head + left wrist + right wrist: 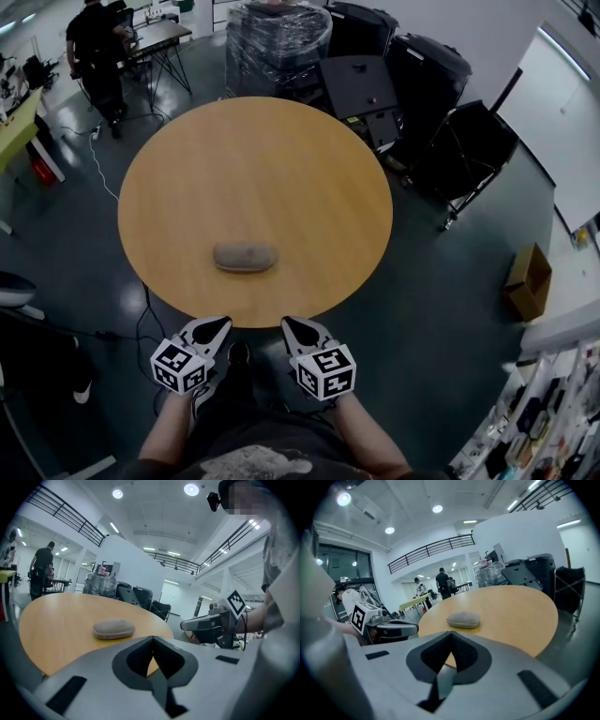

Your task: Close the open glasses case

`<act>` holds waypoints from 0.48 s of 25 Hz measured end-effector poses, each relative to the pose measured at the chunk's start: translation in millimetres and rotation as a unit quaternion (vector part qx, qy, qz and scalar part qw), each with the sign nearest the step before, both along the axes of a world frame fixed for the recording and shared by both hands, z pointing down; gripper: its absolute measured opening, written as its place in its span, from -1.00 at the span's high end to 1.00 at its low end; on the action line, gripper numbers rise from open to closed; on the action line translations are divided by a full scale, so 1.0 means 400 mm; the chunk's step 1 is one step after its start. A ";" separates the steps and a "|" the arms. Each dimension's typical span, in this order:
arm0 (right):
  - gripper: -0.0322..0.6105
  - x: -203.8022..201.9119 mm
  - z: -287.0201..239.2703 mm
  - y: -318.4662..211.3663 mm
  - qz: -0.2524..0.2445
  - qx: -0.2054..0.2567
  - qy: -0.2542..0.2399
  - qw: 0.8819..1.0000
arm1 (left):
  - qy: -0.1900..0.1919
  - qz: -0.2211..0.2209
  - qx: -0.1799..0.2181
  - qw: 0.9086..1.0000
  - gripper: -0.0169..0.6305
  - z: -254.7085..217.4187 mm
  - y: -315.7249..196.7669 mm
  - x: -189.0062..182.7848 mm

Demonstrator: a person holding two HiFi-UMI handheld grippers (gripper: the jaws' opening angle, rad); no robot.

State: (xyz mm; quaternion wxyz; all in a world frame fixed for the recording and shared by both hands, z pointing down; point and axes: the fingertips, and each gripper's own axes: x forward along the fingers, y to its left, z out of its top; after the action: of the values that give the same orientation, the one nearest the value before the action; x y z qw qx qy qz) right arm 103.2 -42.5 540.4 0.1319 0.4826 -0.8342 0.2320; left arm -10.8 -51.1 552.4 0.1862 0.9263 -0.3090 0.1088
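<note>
Now the case is seen lying on the round surface, near its front edge, and it looks shut. The left tongs and right tongs are held just off that edge, away from the case. Both are squeezed together with nothing inside.

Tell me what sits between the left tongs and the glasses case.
Nothing: only bare table separates the left tongs from the glasses case. The head view and left gripper view both show it.
</note>
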 end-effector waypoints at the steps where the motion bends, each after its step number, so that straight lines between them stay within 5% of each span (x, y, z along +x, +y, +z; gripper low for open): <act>1: 0.94 0.008 -0.006 0.031 -0.005 0.006 0.003 1.000 | -0.001 -0.006 0.005 1.000 0.93 -0.006 0.027 0.003; 12: 0.94 -0.011 -0.075 0.305 -0.032 0.039 -0.019 0.999 | 0.027 -0.042 0.053 0.997 0.93 -0.127 0.297 0.007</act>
State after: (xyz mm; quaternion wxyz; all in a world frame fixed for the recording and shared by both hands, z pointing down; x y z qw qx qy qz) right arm 98.9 79.5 510.3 0.1039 0.4557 -0.8601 0.2041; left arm -8.1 67.6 501.6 0.1499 0.9235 -0.3481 0.0593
